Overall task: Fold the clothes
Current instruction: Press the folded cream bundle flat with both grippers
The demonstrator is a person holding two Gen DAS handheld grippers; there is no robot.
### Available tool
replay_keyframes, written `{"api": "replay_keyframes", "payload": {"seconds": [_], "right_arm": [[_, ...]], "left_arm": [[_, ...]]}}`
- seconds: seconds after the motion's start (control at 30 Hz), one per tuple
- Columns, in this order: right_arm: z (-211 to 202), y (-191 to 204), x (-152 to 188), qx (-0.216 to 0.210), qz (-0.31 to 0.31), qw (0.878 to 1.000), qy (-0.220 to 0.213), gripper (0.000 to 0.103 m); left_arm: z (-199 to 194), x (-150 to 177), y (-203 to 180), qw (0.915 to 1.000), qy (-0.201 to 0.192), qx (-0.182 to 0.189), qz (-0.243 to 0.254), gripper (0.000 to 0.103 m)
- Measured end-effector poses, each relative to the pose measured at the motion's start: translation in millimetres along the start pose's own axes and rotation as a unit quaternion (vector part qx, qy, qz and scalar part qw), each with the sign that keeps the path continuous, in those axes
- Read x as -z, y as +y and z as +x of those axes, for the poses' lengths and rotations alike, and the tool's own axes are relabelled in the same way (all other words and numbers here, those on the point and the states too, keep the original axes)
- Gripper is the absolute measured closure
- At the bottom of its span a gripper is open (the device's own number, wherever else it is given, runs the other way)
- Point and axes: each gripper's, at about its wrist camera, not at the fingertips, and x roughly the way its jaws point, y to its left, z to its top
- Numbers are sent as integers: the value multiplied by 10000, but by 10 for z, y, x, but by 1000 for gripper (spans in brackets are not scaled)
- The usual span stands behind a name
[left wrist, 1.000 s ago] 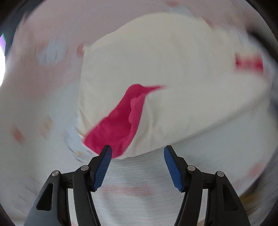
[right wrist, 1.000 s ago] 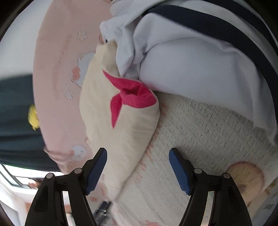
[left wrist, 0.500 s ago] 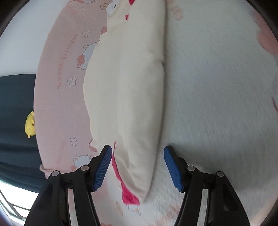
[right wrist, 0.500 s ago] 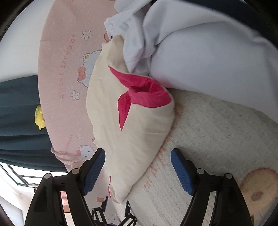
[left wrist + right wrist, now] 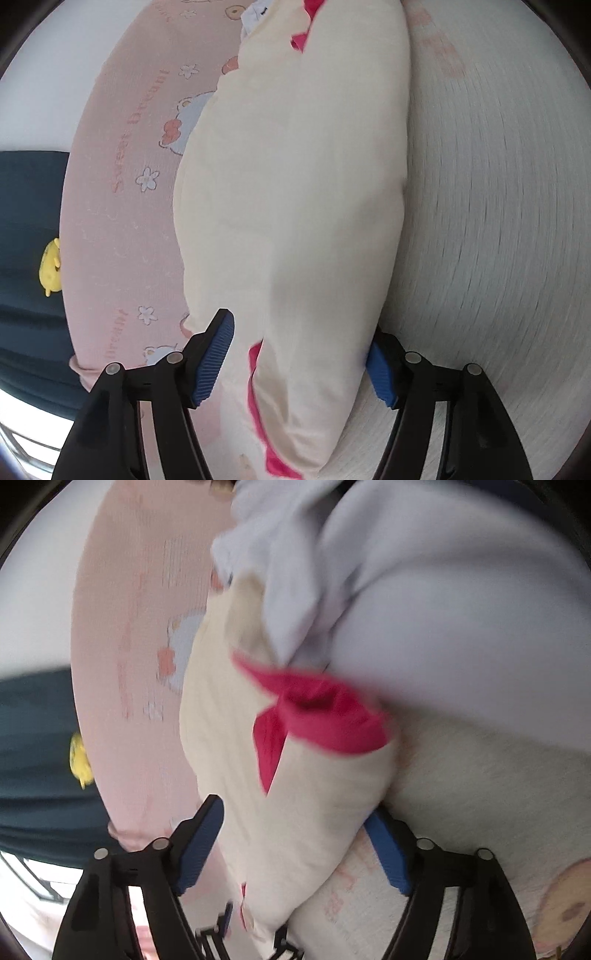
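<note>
A folded cream garment (image 5: pixel 295 203) with magenta trim (image 5: pixel 258 398) lies on the bed. My left gripper (image 5: pixel 301 363) is open, its blue pads on either side of the garment's near end. In the right wrist view the same cream garment (image 5: pixel 295 805) shows its magenta collar (image 5: pixel 325 716). My right gripper (image 5: pixel 295 849) is open and straddles the garment's other end. Neither gripper is closed on the cloth.
A pink cartoon-print sheet (image 5: pixel 122 221) and a white textured blanket (image 5: pixel 498 221) cover the bed. A pile of white clothing with dark stripes (image 5: pixel 424 609) lies just beyond the cream garment. A dark curtain with a yellow toy (image 5: pixel 50 273) is at the left.
The left gripper swung from a blurred view onto the garment's end and moved in around it. The right gripper moved closer, the garment now between its pads.
</note>
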Motion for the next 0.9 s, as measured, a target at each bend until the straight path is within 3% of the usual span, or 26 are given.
{"api": "replay_keyframes", "payload": {"seconds": [0.13, 0.3, 0.4, 0.47, 0.53, 0.6, 0.67, 0.8, 0.9], "right_arm": [[-23, -58, -25, -223, 166, 9996, -77, 29], [165, 90, 85, -253, -188, 9995, 17, 26], [306, 182, 115, 37, -388, 9992, 113, 26], [344, 228, 124, 177, -457, 9988, 67, 26], [332, 208, 131, 260, -461, 9986, -45, 34], [314, 154, 137, 440, -560, 9973, -156, 55], [319, 111, 136, 454, -567, 9972, -170, 64], [330, 66, 139, 423, -555, 9974, -186, 67], [362, 109, 168, 589, -768, 9950, -238, 69]], "left_arm": [[53, 115, 59, 9997, -99, 38, -211, 35], [166, -132, 123, 9988, -108, -56, -470, 35], [246, -288, 192, 9969, -16, 35, -788, 35], [239, -280, 183, 9973, -52, 25, -727, 34], [221, -257, 165, 9980, -113, -1, -629, 34], [214, -191, 156, 9989, -117, -32, -458, 34], [208, -99, 145, 9996, -91, -53, -276, 34], [188, 134, 74, 9996, 104, -243, 107, 34], [189, 233, 85, 9995, 102, -304, -67, 34]]}}
